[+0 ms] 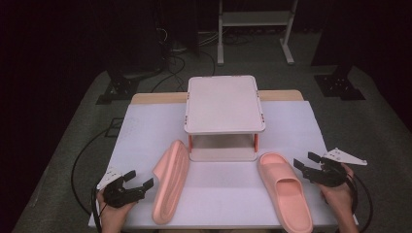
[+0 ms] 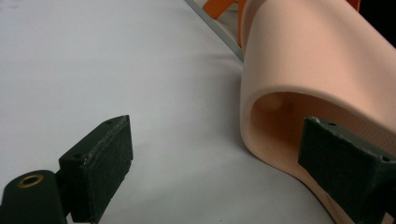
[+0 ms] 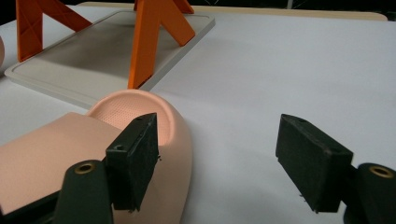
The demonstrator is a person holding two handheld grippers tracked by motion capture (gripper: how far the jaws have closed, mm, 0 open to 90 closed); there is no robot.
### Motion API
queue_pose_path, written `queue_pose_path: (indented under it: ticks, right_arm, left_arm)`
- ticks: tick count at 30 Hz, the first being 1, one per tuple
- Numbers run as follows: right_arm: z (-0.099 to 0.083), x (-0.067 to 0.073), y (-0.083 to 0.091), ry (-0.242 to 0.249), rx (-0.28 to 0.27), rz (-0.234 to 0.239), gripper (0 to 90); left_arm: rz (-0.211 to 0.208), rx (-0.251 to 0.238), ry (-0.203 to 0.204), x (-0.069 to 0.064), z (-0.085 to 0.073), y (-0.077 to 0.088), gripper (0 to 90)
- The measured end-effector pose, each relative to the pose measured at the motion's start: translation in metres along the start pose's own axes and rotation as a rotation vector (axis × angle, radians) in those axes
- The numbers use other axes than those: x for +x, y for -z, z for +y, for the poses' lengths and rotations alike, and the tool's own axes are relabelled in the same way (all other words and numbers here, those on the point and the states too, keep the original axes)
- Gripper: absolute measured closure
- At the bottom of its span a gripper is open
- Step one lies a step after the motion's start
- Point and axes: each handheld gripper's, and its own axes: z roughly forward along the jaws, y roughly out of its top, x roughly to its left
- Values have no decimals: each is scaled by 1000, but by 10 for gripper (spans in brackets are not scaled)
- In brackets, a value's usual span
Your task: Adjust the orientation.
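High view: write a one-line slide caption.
Two open tools flank pink slippers before a small rack.

Small two-tier white rack (image 1: 224, 104) on orange legs (image 3: 148, 39) at twelve o'clock on the white-covered table (image 1: 145, 131), black cables (image 1: 167, 68) and a pale metal frame (image 1: 255, 22) on the floor beyond.

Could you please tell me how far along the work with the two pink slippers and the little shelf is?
Nothing looks done yet: the left slipper lies on its side and the right slipper sits upright, both on the table before the empty shelf. In hand: the left gripper and right gripper sit open beside them, gripping nothing. Grasping and probably shelving both slippers remains.
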Motion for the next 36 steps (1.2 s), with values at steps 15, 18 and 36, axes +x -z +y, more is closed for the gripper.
queue_pose_path:
  ticks: [15, 18, 36]
  right_arm:
    - [-1, 2, -2, 2, 5, 7, 293]
    - [-1, 2, -2, 5, 1, 7, 293]
    - [-1, 0, 0, -6, -14, 4, 293]
  left_arm:
    - [-20, 55, -25, -7, 2, -16, 137]
    - [-25, 62, -28, -8, 3, -20, 165]
    - [-104, 88, 1, -13, 10, -35, 435]
